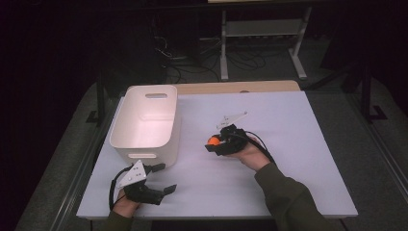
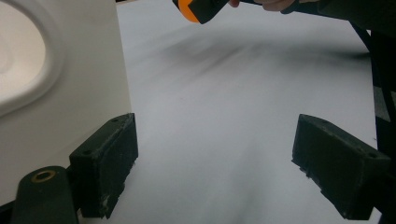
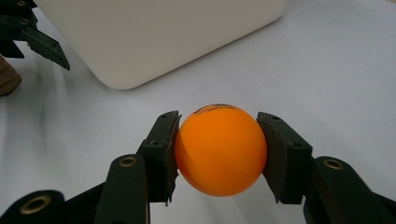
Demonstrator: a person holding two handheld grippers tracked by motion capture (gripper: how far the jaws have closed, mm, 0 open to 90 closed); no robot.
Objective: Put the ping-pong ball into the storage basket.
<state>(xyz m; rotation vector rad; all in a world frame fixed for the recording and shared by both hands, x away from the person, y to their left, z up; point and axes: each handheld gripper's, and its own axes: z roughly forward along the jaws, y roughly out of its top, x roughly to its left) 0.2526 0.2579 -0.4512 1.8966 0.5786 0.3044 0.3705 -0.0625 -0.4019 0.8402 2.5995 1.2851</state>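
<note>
An orange ball sits clamped between the two black jaws of my right gripper, lifted over the middle of the white table. From above, the ball peeks out at the left end of the right gripper, which points toward the white bin. My left gripper rests near the table's front left corner, jaws wide apart and nothing between them. In the left gripper view the ball and the other gripper show at the top edge.
The white bin with handle cutouts stands at the left of the table, its wall close beside my left gripper's left jaw. A wooden strip runs along the table's far edge. Beyond lie cables and a metal rack's legs on a dark floor.
</note>
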